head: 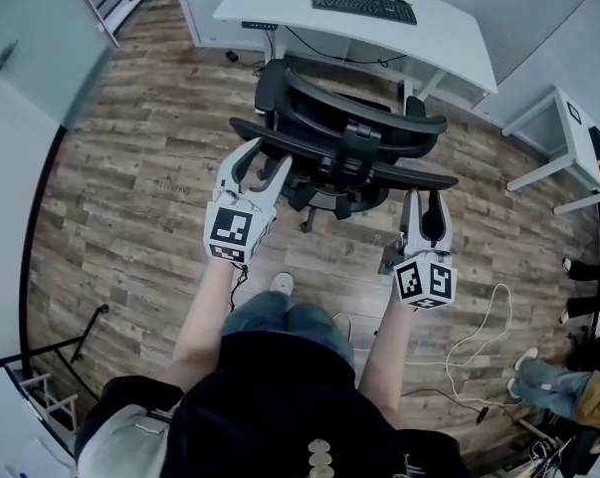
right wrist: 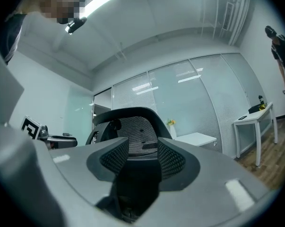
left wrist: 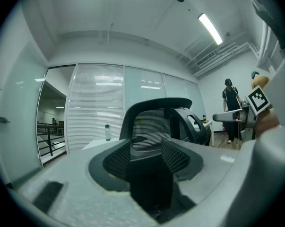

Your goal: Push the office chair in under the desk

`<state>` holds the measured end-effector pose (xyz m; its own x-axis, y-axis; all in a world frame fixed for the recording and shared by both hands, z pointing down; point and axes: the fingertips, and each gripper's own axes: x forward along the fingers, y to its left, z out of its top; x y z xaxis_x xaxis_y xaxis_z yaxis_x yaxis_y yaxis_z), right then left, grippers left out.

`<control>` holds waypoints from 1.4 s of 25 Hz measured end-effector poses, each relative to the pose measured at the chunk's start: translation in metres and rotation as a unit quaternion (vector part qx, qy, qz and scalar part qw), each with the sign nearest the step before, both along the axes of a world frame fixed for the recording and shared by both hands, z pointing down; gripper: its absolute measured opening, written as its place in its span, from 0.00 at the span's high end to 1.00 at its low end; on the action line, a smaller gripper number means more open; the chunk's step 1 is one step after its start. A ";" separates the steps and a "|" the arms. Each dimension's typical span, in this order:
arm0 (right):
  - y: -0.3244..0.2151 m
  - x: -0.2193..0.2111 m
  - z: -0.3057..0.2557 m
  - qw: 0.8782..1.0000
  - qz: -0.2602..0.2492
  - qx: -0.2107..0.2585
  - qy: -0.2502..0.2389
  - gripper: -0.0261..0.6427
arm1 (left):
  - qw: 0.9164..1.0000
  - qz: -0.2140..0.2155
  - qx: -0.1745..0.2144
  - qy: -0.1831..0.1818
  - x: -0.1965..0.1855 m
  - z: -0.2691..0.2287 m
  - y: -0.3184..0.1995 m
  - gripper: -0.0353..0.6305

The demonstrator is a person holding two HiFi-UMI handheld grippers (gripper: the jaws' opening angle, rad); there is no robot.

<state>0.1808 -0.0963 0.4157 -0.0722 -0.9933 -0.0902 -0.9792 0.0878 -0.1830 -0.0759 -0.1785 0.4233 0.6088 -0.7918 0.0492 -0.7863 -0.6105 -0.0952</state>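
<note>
A black mesh office chair [head: 344, 137] stands with its back toward me, facing the white desk [head: 280, 8] that holds a keyboard [head: 364, 6]. My left gripper [head: 265, 157] is at the left end of the chair back's rim, jaws apart around that edge. My right gripper [head: 423, 199] sits just under the right end of the rim, also open. In the left gripper view the chair back [left wrist: 154, 119] rises just past the spread jaws of the left gripper [left wrist: 147, 155]. The right gripper view shows the same chair back [right wrist: 133, 126] beyond the right gripper [right wrist: 142, 157]. Whether any pad touches the rim I cannot tell.
A second white desk [head: 568, 137] stands at the right, with people's feet [head: 578, 267] beside it. A white cable [head: 479, 337] loops over the wooden floor at my right. A glass partition [head: 31, 38] runs along the left. A person [left wrist: 232, 108] stands far right.
</note>
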 end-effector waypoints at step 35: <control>-0.052 -0.048 0.067 0.705 -0.402 -0.227 0.538 0.66 | 0.778 0.283 0.037 -0.559 0.044 0.078 -0.025 0.62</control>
<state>0.1326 -0.1483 0.4829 -0.4119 -0.5001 0.7617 -0.2385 0.8660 0.4395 -0.0317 -0.2035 0.5014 0.4696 -0.4375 0.7669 0.2071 -0.7898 -0.5774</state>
